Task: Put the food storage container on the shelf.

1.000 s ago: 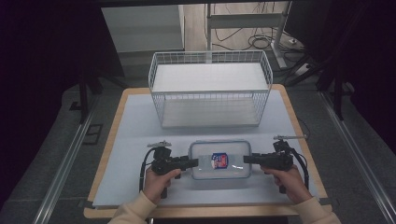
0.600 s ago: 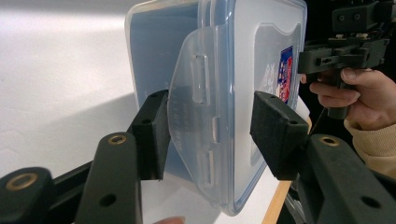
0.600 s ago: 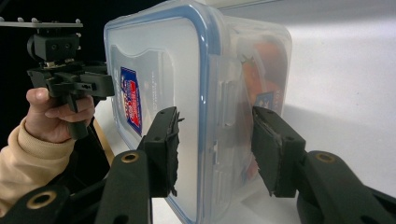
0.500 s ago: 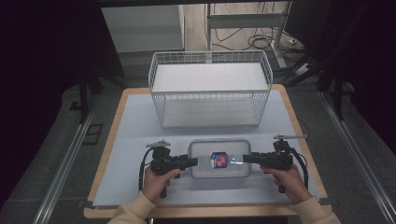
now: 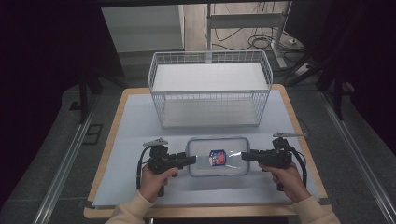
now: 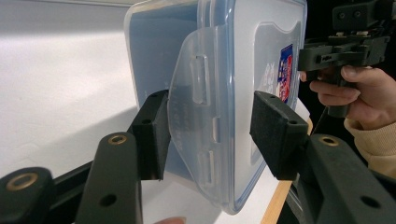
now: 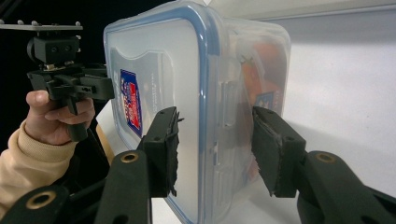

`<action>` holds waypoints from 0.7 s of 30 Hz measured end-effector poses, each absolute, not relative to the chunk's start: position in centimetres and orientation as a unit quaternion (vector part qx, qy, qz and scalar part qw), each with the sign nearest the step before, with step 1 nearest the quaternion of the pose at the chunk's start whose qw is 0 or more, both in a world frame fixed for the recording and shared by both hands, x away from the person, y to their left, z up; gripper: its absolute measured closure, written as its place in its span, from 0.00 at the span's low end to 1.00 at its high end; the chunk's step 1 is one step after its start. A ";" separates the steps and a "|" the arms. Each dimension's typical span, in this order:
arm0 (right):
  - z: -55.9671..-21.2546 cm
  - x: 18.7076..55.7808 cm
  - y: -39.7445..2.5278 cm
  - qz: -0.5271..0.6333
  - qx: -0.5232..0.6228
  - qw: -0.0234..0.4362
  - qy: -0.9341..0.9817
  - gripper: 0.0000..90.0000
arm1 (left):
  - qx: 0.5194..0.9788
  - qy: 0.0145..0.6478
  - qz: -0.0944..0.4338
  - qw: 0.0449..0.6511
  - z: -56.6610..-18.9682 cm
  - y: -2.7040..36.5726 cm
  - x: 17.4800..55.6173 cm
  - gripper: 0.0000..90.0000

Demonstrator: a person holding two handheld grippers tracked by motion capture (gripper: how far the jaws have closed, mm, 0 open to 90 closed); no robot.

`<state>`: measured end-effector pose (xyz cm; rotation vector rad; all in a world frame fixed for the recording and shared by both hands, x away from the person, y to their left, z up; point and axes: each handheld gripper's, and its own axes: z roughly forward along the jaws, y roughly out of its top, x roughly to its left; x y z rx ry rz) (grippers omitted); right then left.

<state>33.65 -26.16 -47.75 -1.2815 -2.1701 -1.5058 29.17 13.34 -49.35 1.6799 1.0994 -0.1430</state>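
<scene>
So there's a clear plastic container (image 5: pixel 217 161) with a blue-rimmed lid sitting flat on the white mat near the front edge of the table (image 5: pixel 107 135), just in front of a white wire basket (image 5: pixel 210 88), not touching it. The person has one gripper at each short end. The left gripper (image 5: pixel 190 160) is at the container's left end, and its own view shows the jaws spread apart on either side of the flipped-out side latch (image 6: pixel 198 121); one pad looks about touching the flap, the other is clear of the lid, so it's not clamped. The right gripper (image 5: pixel 244 156) is at the opposite end, jaws also spread, straddling the lid edge with gaps on both sides. There's a small red and blue sticker (image 5: pixel 217 157) on the lid.
</scene>
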 end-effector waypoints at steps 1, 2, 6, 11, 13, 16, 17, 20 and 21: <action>-47.7 33.6 -26.1 -0.512 -0.434 0.101 -0.734 0.59 | 0.703 0.463 -0.061 0.536 -49.3 13.3 29.2 0.54; -47.6 33.7 -26.1 -0.513 -0.434 0.100 -0.734 0.59 | 0.706 0.462 -0.060 0.534 -49.2 13.4 29.2 0.54; -47.4 33.7 -26.0 -0.516 -0.432 0.096 -0.733 0.59 | 0.706 0.460 -0.057 0.535 -48.9 13.4 29.3 0.54; -47.0 33.9 -25.9 -0.516 -0.432 0.091 -0.734 0.58 | 0.709 0.460 -0.055 0.533 -48.6 13.5 29.5 0.54; -46.9 33.9 -25.8 -0.519 -0.432 0.090 -0.732 0.58 | 0.708 0.460 -0.054 0.533 -48.4 13.5 29.6 0.54; -46.6 34.1 -25.7 -0.521 -0.431 0.089 -0.731 0.58 | 0.707 0.459 -0.050 0.536 -48.1 13.6 29.7 0.54; -46.5 34.1 -25.7 -0.522 -0.431 0.089 -0.730 0.58 | 0.707 0.459 -0.050 0.535 -48.0 13.6 29.8 0.54; -46.1 34.3 -25.6 -0.525 -0.431 0.086 -0.729 0.58 | 0.705 0.459 -0.049 0.539 -47.6 13.7 29.9 0.54; -46.0 34.3 -25.5 -0.527 -0.430 0.084 -0.729 0.58 | 0.705 0.457 -0.048 0.540 -47.5 13.8 29.9 0.54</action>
